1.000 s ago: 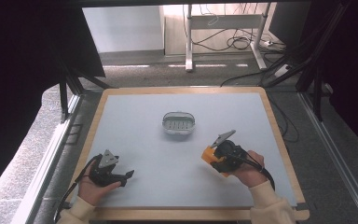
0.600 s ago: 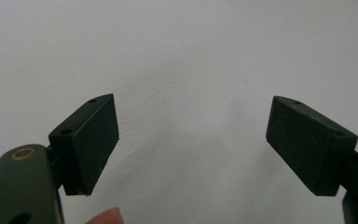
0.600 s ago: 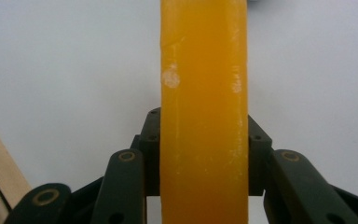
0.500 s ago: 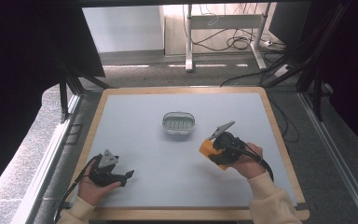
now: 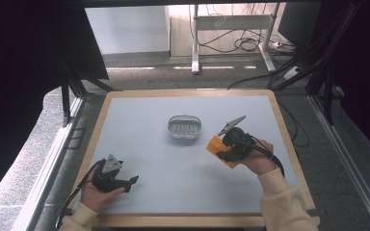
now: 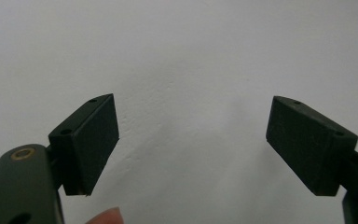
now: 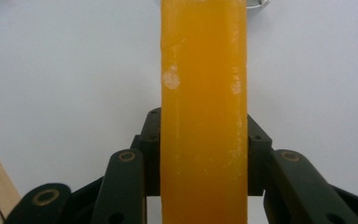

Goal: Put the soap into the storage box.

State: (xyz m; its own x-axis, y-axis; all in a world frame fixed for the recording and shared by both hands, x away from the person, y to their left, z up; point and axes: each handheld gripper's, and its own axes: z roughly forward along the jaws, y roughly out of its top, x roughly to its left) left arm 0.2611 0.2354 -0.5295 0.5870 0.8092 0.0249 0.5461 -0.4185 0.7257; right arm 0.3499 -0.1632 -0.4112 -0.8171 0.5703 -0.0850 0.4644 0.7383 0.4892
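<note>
My right gripper (image 5: 221, 150) is shut on an orange soap bar (image 5: 219, 149), held above the table right of centre. In the right gripper view the orange soap bar (image 7: 204, 107) stands upright between the two black jaws, which press on its sides. A small oval soap dish (image 5: 184, 127) with a ribbed floor sits near the table's middle, just to the upper left of the bar. My left gripper (image 5: 131, 181) rests low at the front left, open. In the left gripper view its fingertips (image 6: 92, 140) stand wide apart over bare grey table.
The grey table top (image 5: 149, 144) has a wooden rim (image 5: 188, 220). Dark frame struts (image 5: 67, 96) stand at the left and right. Cables and a desk leg (image 5: 195, 43) lie on the floor behind.
My right gripper has lifted the orange bar and carried it a little up the picture toward the soap dish. The left gripper has stayed where it was.
</note>
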